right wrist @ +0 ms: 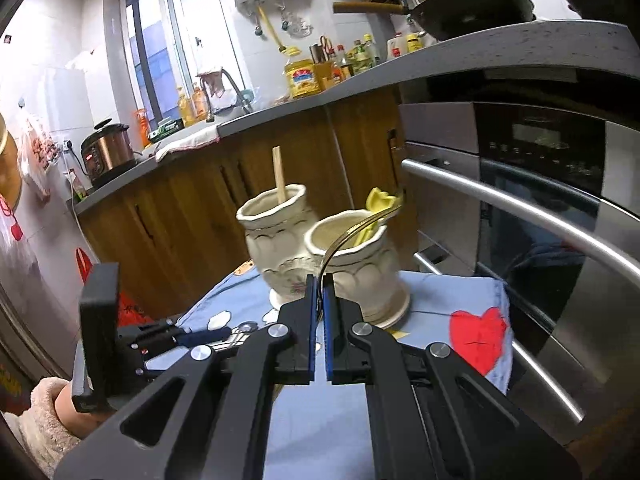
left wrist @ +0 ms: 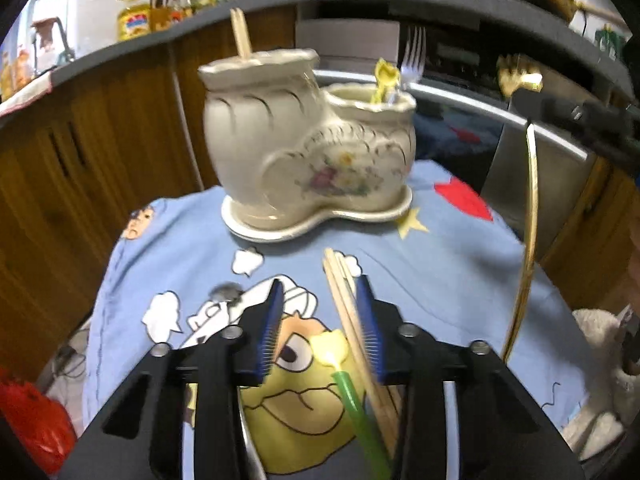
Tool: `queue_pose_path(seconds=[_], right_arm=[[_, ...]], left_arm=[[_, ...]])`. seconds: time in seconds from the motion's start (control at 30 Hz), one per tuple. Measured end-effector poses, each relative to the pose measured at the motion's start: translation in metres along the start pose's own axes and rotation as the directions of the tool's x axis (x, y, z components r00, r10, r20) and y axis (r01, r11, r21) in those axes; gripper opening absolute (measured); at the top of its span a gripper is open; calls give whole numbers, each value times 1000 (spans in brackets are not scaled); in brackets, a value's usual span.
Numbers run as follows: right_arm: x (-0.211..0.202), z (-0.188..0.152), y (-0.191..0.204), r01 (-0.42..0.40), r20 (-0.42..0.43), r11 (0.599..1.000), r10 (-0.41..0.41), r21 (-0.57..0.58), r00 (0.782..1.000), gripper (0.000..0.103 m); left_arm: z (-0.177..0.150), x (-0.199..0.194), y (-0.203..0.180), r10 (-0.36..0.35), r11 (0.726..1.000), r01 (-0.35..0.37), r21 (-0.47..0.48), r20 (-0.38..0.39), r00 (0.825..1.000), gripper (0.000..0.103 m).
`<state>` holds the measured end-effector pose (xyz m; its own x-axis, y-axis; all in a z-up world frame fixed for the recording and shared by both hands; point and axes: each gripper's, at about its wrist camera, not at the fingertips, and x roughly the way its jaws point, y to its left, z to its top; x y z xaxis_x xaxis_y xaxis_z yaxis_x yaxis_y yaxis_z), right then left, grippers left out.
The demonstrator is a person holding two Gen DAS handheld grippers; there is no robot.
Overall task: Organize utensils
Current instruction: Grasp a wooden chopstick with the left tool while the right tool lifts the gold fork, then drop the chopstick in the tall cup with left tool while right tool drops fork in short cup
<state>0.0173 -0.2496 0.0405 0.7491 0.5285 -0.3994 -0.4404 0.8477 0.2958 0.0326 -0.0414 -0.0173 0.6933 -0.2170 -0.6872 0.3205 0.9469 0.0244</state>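
A table under a blue cartoon cloth (left wrist: 440, 280) carries a cream ceramic holder (left wrist: 304, 152) with two joined pots, floral print on the lower one. The taller pot holds one wooden chopstick (left wrist: 241, 32); the shorter holds a yellow utensil (left wrist: 385, 80) and a fork (left wrist: 412, 56), their lower ends hidden inside. The left gripper (left wrist: 320, 320) has its jaws partly apart over loose wooden chopsticks (left wrist: 348, 312) and a green-handled utensil (left wrist: 360, 408) (handle cut off by the frame edge); the chopsticks lie against the right pad, and whether they are clamped cannot be told. The right gripper (right wrist: 319, 312) is clamped on a thin curved gold handle (right wrist: 340, 240) (its head blurred), near the shorter pot.
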Motion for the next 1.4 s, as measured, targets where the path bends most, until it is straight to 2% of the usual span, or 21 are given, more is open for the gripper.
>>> queue_pose_path(seconds=[0.1, 0.23, 0.3, 0.53, 0.67, 0.73, 0.77, 0.87, 0.97, 1.07, 1.1, 1.23, 1.4], right_arm=[[-1, -1, -7, -10, -4, 1000, 10, 19, 1000, 3], [-7, -2, -14, -25, 1, 999, 25, 36, 1000, 3], [-10, -2, -15, -27, 4, 999, 27, 39, 1000, 3], [-14, -2, -18, -42, 6, 998, 42, 44, 999, 3], [-18, -2, -17, -48, 19, 998, 48, 39, 999, 3], [-18, -3, -16, -40, 21, 999, 40, 33, 999, 3], [-18, -3, -16, -36, 22, 999, 35, 30, 999, 3], [-19, -3, -15, -26, 31, 999, 25, 22, 999, 3], [-20, -3, -13, 4, 44, 1000, -4, 3, 999, 3], [-20, -1, -11, 38, 60, 999, -37, -10, 997, 3], [-20, 1, -11, 45, 67, 999, -45, -6, 997, 3], [-19, 15, -10, 68, 96, 998, -68, 2, 993, 3], [-9, 45, -4, 91, 153, 996, -88, -12, 984, 3]], left_arm=[[1, 17, -2, -6, 1000, 6, -14, -59, 998, 24], [-3, 34, -7, 34, 999, -34, 3, -117, 993, 21], [-5, 39, -8, 16, 1000, -18, -11, -139, 990, 21], [1, 52, -8, 62, 998, -64, -5, -165, 984, 20], [9, 64, -14, 65, 998, -68, -9, -176, 982, 19], [12, 65, -16, 51, 998, -54, -14, -175, 983, 7], [12, 65, -16, 45, 999, -50, -21, -166, 985, 7], [10, 60, -16, 35, 999, -39, -36, -113, 993, 5], [11, 43, -15, -6, 998, 4, -60, -35, 999, 5], [14, 20, -13, -37, 998, 40, -55, 54, 998, 5], [16, 8, -13, -62, 997, 68, -48, 110, 992, 5], [31, -21, -10, -89, 994, 103, -45, 240, 967, 5], [70, -52, 14, -116, 985, 156, -72, 387, 915, 5]])
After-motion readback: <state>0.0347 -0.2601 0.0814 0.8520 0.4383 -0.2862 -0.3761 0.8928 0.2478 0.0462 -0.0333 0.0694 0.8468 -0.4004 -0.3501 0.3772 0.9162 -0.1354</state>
